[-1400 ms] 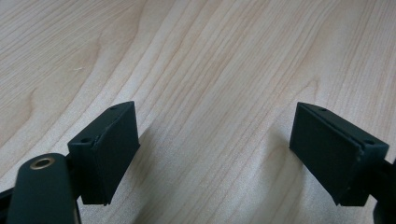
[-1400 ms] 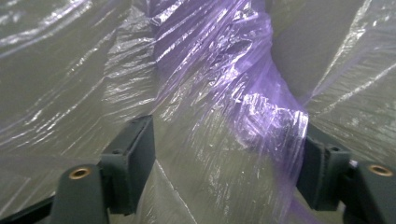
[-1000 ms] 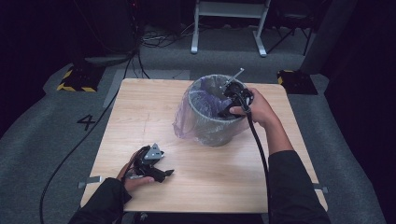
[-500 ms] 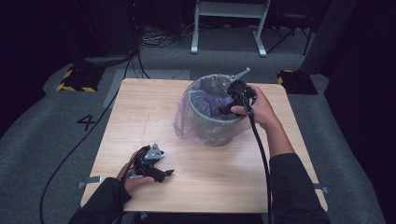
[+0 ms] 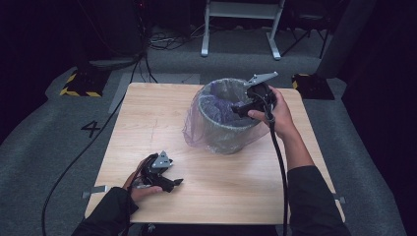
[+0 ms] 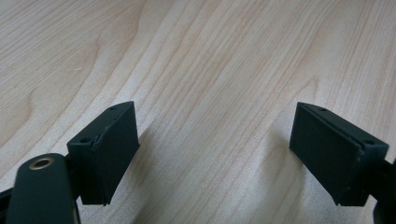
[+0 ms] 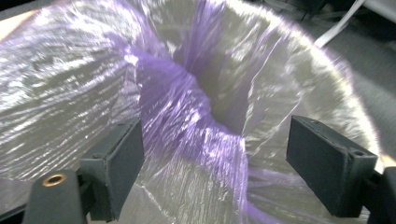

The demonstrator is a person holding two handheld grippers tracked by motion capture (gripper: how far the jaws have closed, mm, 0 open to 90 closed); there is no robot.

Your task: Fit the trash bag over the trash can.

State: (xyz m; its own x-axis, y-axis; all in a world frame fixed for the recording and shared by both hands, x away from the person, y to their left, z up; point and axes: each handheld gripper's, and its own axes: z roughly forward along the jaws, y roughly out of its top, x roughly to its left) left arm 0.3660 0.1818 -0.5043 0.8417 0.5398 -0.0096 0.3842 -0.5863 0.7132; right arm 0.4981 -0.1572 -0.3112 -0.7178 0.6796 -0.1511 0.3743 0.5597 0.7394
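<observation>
Right gripper poised over the lined bin, left resting on the table

The bin [image 5: 227,123] with its purple bag [image 7: 187,121] stands right of centre on the table [image 5: 147,128]; the right gripper [image 5: 236,109] reaches over its rim, jaws wide, gripping nothing; the left gripper [image 5: 172,184] lies near the front edge, jaws apart and empty.

My left gripper [image 5: 169,183] lies low, jaws spread wide; my right gripper [image 5: 241,108] reaches forward, raised, jaws apart.

1 bin [image 5: 223,132], 1 purple bag [image 5: 216,105], 2 grippers, 1 table [image 5: 147,123]
</observation>
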